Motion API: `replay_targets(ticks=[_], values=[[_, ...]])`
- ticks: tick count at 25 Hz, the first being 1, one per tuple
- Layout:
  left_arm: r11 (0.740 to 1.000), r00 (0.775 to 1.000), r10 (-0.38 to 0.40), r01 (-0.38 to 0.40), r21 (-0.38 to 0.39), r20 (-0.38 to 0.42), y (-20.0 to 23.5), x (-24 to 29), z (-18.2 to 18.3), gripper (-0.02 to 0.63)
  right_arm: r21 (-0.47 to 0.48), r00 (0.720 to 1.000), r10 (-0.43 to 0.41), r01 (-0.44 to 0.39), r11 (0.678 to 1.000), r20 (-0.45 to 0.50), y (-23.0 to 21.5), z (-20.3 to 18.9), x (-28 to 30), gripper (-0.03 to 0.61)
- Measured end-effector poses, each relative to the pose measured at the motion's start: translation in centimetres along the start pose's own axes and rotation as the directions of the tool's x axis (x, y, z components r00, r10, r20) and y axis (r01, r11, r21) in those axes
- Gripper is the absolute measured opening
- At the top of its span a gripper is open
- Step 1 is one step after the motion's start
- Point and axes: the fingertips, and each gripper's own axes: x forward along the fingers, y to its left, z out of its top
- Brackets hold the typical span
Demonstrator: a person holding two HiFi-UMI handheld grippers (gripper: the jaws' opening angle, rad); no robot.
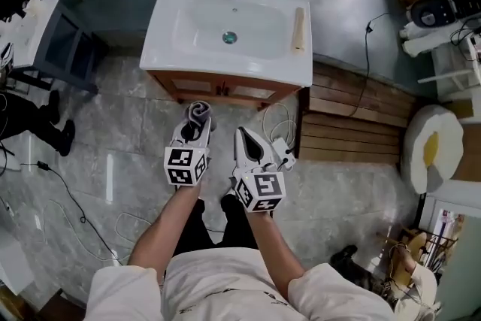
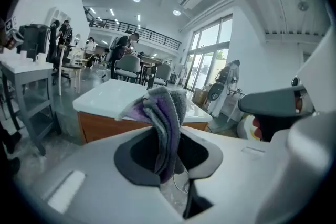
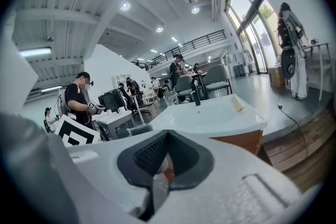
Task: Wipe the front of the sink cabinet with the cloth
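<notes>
Left gripper (image 1: 197,122) is clenched on a grey-purple cloth (image 1: 200,111), whose bunched end stands near the sink cabinet (image 1: 225,89), just short of its front and below the near edge of the sink (image 1: 161,49). Wiping looks not yet begun: cloth and wood seem apart, so the whole front is left. Right gripper (image 1: 246,137), beside it, has its jaws closed on nothing. From above, the sink's overhang hides most of the front, so contact is hard to judge.

head view steeply down over sink (image 1: 174,37); both gripper views low, facing cabinet (image 2: 100,126).
</notes>
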Motion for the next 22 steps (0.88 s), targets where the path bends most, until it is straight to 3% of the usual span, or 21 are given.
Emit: replay_targets(ticks=[5, 14, 22], values=[[0.998, 1.000, -0.012, 0.012, 0.066, 0.006, -2.2, -4.3, 4.0, 0.080, -0.042, 0.998, 0.061, -0.061, 0.997, 0.002, 3.4, 3.8, -2.9, -0.002], [0.990, 0.996, -0.035, 0.023, 0.136, 0.087, -8.0, -9.3, 10.6, 0.080, -0.080, 0.996, 0.053, -0.047, 0.996, 0.076, 3.7, 10.9, -6.6, 0.000], [0.991, 0.985, -0.059, 0.038, 0.126, 0.164, -10.9, -12.2, 16.5, 0.081, -0.113, 0.987, 0.073, -0.057, 0.992, 0.142, 4.4, 16.1, -9.2, 0.000]])
